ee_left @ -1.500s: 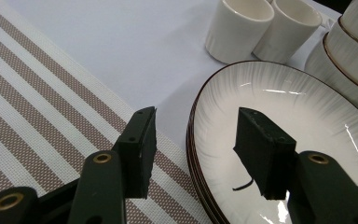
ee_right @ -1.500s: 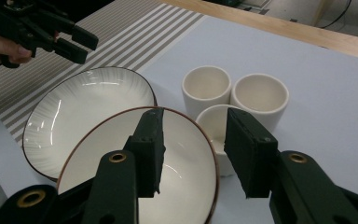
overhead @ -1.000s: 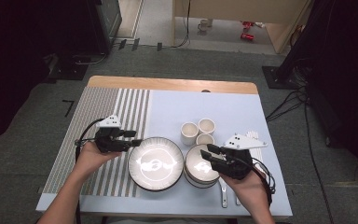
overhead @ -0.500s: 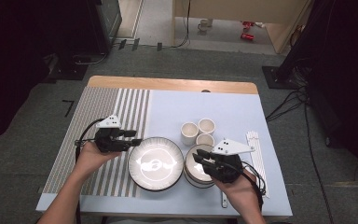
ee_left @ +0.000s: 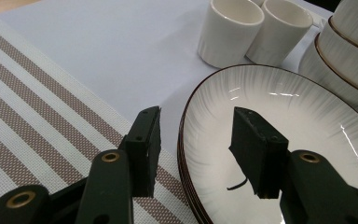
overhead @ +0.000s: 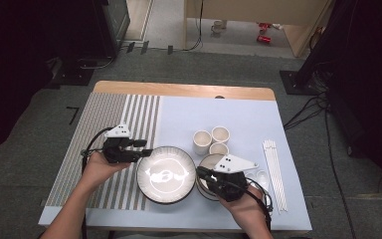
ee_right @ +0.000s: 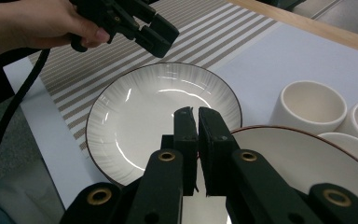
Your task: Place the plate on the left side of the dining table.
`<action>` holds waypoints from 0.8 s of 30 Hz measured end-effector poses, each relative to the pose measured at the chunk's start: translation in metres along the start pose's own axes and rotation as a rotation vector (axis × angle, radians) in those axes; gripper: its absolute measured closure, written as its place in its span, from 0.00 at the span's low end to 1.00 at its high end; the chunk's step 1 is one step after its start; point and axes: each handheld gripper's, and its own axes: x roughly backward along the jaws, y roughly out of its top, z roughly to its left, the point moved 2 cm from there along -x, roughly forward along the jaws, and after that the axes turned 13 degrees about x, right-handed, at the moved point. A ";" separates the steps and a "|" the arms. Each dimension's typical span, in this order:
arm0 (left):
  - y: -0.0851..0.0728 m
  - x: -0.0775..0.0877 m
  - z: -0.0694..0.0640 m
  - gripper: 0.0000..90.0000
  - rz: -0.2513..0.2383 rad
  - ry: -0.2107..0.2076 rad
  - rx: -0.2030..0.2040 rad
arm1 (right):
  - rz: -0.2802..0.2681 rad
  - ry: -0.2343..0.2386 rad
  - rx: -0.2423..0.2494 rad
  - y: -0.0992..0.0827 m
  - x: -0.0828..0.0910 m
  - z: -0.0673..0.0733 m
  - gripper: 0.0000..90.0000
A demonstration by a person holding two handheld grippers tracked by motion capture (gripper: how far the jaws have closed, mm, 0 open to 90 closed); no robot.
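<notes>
The right tool (overhead: 201, 173) has moved left, jaws just closing, beside the plate (overhead: 166, 174).

Grey carpet (overhead: 179, 64) covers the floor around the table (overhead: 184, 91), whose wooden far edge shows. Black stands (overhead: 308, 79) and trailing cables (overhead: 308, 107) sit to the sides; a pale wooden cabinet (overhead: 238, 20) stands beyond, with red cans (overhead: 264, 39) at its foot

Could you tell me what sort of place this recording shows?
Probably a lab or studio staged as a dining table: a striped placemat, white dark-rimmed plates and cream handleless cups, with black equipment stands on grey carpet.
</notes>
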 end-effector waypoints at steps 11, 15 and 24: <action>-0.001 -0.002 -0.001 0.60 0.002 -0.001 -0.006 | -0.009 0.015 0.015 0.002 -0.005 0.012 1.00; -0.002 -0.003 -0.002 0.60 0.004 -0.004 -0.009 | -0.006 0.028 0.025 0.001 -0.011 0.019 1.00; -0.003 -0.003 0.000 0.61 0.005 -0.005 -0.007 | -0.003 0.047 0.050 -0.003 -0.022 0.032 1.00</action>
